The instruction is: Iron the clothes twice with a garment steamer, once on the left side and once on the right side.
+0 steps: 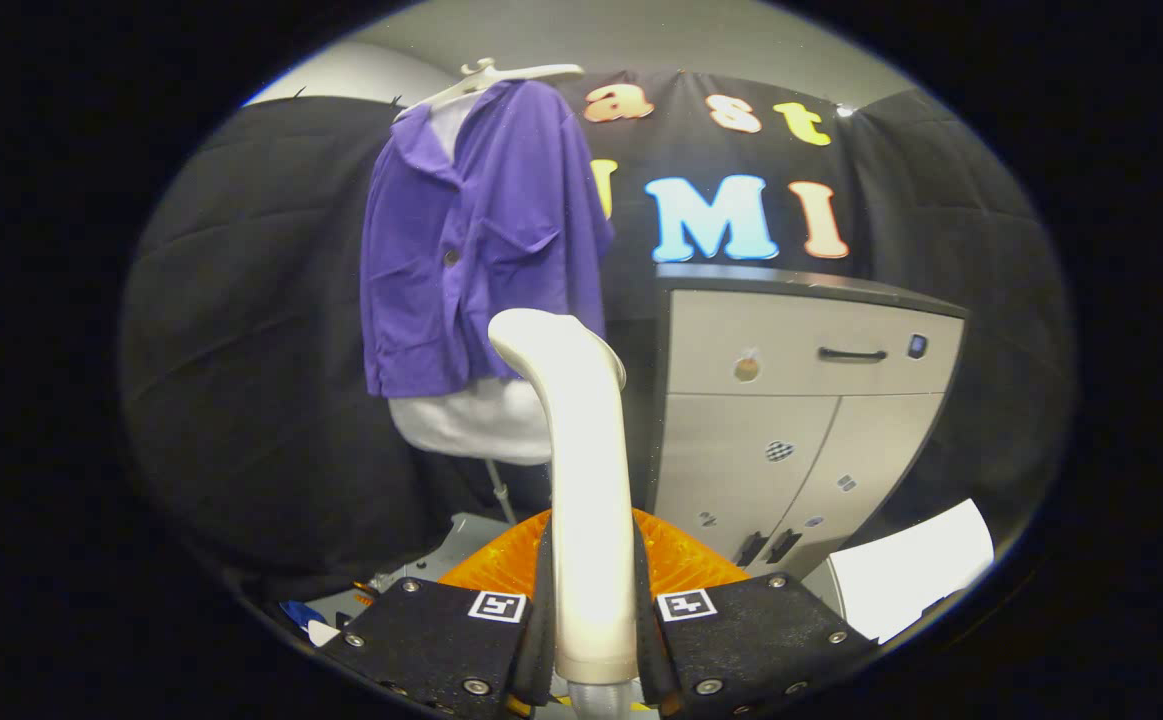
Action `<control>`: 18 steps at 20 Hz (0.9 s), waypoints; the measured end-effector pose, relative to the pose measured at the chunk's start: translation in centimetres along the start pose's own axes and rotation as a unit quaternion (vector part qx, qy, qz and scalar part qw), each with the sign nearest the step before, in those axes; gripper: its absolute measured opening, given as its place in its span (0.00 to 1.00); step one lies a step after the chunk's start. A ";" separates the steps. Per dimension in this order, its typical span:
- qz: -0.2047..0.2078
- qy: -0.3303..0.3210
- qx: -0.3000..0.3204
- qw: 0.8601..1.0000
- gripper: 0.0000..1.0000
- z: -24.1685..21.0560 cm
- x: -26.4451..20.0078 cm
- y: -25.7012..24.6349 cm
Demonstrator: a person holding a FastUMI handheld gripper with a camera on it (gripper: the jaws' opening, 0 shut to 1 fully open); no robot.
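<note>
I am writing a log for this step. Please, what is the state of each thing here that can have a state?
Gripper: shut on the steamer handle.
Steamer: held upright between the fingers, head just short of the shirt.
Shirt: hanging on a hanger, buttoned, over a white garment.
Cabinet: drawer and both doors closed.

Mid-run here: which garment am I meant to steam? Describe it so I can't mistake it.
Left of the grey cabinet, a white hanger hangs against the black cloth wall. On it is the purple shirt, buttoned, just beyond the steamer handle clamped in the gripper. A white garment shows below its hem.
</note>
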State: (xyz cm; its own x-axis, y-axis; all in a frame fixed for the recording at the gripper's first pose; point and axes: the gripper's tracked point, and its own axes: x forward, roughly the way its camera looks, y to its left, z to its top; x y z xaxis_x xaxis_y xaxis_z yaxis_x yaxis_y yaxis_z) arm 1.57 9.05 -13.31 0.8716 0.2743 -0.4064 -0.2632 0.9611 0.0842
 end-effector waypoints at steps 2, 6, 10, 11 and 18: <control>-0.018 -0.030 0.017 0.999 0.33 2.5 -1.8 -2.9; -0.043 -0.076 0.040 0.995 0.33 6.6 -4.6 -7.3; -0.073 -0.115 0.039 0.990 0.33 10.5 -6.8 -10.7; -0.081 -0.125 0.040 0.988 0.33 11.1 -7.2 -11.4; -0.136 -0.139 0.028 0.981 0.33 13.0 -7.6 -13.8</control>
State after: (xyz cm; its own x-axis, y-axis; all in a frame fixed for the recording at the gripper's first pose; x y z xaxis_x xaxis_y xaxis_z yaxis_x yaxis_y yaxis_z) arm 3.99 -5.86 0.46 0.9874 -0.0019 -0.1585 0.0116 0.9981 0.0606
